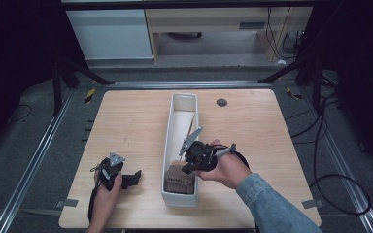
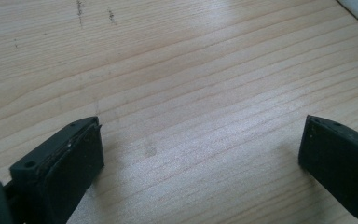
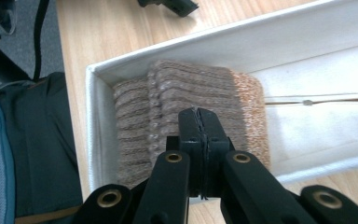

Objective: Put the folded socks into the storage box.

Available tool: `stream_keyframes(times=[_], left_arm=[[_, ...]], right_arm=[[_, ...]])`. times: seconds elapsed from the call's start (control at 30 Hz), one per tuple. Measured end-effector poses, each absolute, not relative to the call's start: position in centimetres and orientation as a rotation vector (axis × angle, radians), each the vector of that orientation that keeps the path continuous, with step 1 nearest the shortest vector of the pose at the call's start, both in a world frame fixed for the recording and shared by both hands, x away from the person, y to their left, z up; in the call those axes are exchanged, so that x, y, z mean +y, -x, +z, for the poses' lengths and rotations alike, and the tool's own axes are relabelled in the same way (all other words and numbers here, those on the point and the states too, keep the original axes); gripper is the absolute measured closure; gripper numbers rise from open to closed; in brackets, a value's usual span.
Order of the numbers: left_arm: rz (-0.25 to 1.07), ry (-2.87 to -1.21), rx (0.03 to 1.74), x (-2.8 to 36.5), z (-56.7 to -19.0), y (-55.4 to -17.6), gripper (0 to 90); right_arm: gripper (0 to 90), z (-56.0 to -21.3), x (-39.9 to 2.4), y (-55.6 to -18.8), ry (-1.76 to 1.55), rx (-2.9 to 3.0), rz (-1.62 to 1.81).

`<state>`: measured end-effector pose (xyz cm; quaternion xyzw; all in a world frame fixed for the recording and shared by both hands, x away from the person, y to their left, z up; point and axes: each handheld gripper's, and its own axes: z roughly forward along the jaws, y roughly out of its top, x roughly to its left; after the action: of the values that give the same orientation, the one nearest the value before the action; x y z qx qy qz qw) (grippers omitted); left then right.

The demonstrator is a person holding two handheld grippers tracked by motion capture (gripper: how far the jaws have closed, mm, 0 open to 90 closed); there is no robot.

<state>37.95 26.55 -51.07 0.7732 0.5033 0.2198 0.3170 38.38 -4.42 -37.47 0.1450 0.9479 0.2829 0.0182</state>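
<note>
Over the near end of the long white bin (image 1: 180, 145), we hold the right gripper (image 3: 199, 122) with its jaws pressed flat together, nothing visibly pinched between them, their tips hanging above the folded brown knit cloth (image 3: 186, 112) that lies packed into that end of the bin, against its end wall. From the right gripper view we cannot tell whether the tips touch the fabric or float just clear of it. Our left gripper (image 1: 121, 177) rests on the wooden table (image 2: 182, 79) well apart from the bin, its jaws spread wide over bare wood and holding nothing. We judge the main risk to be pressing down with closed jaws: they could only push the cloth, bunching the ribbed folds or tipping the stack out of its neat fold, and no grasp would come of it. If we open the jaws before closing on the cloth, they may catch only the top layer, so the bundle would unfold as it lifts. The bin is narrow and looks light, and our left gripper is not steadying it, so a sideways drag against the wall could shift or tilt the bin on the table. A thin line or seam crosses the bin floor beyond the cloth; we cannot tell what it is, and a jaw might snag on it.
</note>
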Motion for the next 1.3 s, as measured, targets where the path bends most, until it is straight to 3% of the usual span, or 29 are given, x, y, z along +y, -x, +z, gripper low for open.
stream_keyframes(times=[0.43,0.57,0.7,0.73,1.07,1.17,1.3], left_arm=[[0.578,-2.035,1.325,26.5,-51.1,-37.9,0.0],[0.578,-2.036,1.325,26.6,-51.1,-37.9,0.0],[0.578,-2.036,1.325,26.6,-51.1,-37.9,0.0],[0.578,-2.036,1.325,26.6,-51.1,-37.9,0.0],[0.578,-2.036,1.325,26.6,-51.1,-37.9,0.0],[0.578,-2.036,1.325,26.6,-51.1,-37.9,0.0],[0.578,-2.036,1.325,26.6,-51.1,-37.9,0.0]], right_arm=[[89.6,-36.7,-5.9,-39.2,-0.521,2.872,0.944],[85.3,-36.5,-6.3,-39.4,-0.544,2.854,0.958],[71.6,-36.5,-6.8,-39.6,-0.577,2.818,0.959],[71.6,-36.5,-6.8,-39.6,-0.577,2.818,0.959],[14.0,-36.5,-8.0,-40.2,-0.624,2.613,0.963],[6.0,-36.4,-8.6,-40.5,-0.665,2.550,0.967],[5.2,-36.3,-9.7,-41.0,-0.716,2.505,0.982]])
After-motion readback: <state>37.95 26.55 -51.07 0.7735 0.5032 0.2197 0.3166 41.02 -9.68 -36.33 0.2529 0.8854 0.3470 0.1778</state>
